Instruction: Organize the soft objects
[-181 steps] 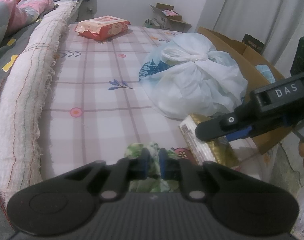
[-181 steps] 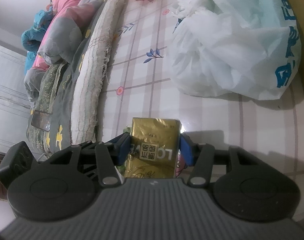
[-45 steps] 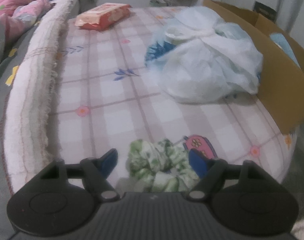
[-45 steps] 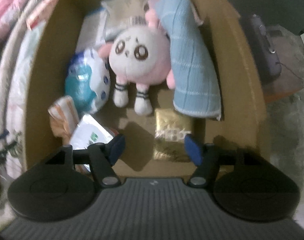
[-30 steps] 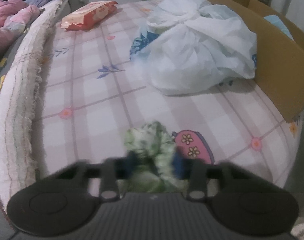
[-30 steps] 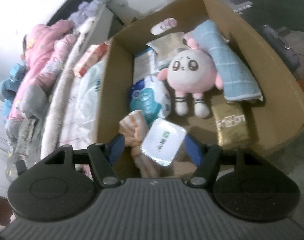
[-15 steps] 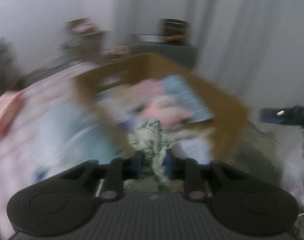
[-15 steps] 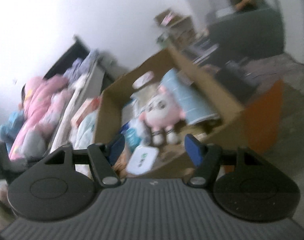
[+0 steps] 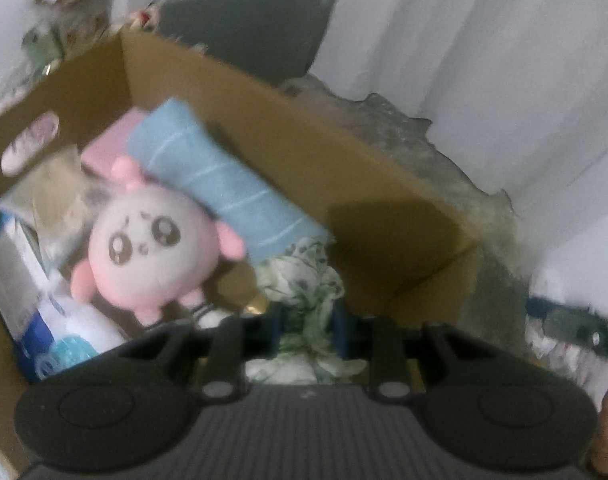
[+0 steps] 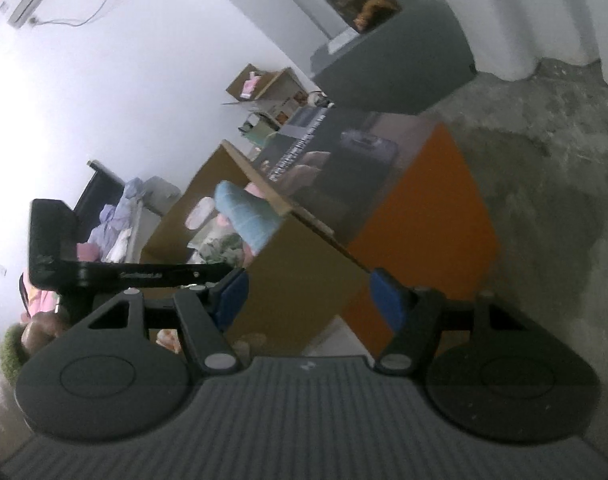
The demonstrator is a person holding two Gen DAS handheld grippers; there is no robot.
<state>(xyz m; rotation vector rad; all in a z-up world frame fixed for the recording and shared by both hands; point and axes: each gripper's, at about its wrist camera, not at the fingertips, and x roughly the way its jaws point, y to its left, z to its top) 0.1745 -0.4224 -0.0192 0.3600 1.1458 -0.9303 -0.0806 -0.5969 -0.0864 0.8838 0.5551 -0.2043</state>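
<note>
My left gripper is shut on a green-and-white scrunchie and holds it over the near end of an open cardboard box. Inside the box lie a pink round plush toy, a blue rolled towel and several packets. My right gripper is open and empty, held off to the side of the box, outside it. The left gripper's body and the scrunchie show in the right wrist view above the box.
A dark cabinet and smaller cardboard boxes stand behind the box. White curtains hang at right over rough concrete floor. An orange-sided box sits next to the cardboard box. A bed with clothes lies far left.
My left gripper closed on the scrunchie on the bed, lifted it and swung it over the cardboard box. My right gripper, empty, pulled back out of the box and tilted sideways.
</note>
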